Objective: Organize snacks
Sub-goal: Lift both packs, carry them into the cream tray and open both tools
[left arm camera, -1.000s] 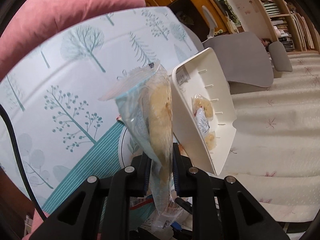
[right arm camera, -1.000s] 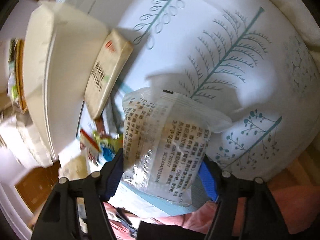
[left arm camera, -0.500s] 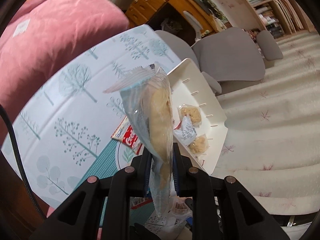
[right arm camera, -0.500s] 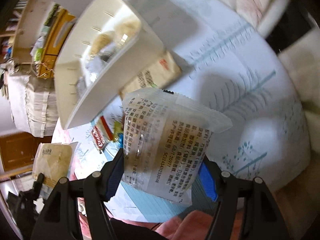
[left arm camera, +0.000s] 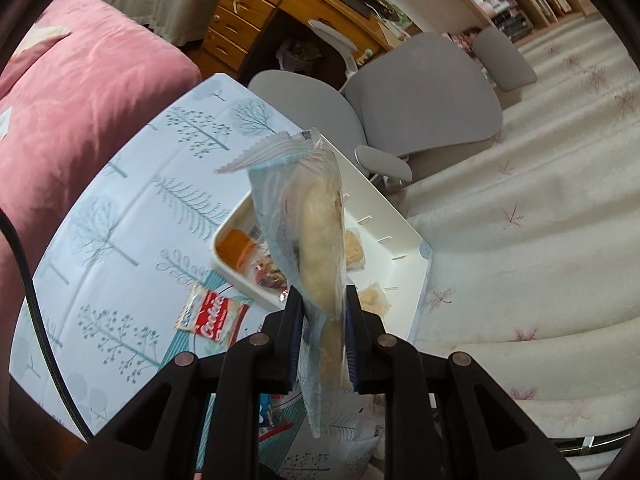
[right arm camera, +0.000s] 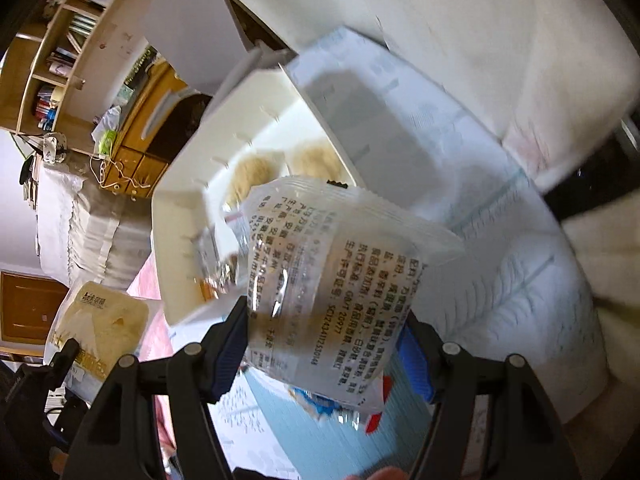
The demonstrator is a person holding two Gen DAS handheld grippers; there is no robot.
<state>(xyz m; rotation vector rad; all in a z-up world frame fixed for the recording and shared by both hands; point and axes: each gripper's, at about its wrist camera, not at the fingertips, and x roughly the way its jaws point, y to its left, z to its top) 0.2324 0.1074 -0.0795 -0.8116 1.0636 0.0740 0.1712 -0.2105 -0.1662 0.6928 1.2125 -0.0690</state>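
Bench, covered in pale tree-print cloth: loose snacks are carried here. White rectangular plastic tray, set at the bench edge: several packets are already collected inside. Clear-and-blue pastry packet, clenched edgewise in the left claw above the tray, judged ready for dropping. Clear printed packet, gripped flat in the right claw, held near the tray.

Right wrist view: white tray motion-blurred, contents indistinct. Left wrist view: held pastry packet hides tray middle; red cookie pack at 8 o'clock, lettering unreadable.
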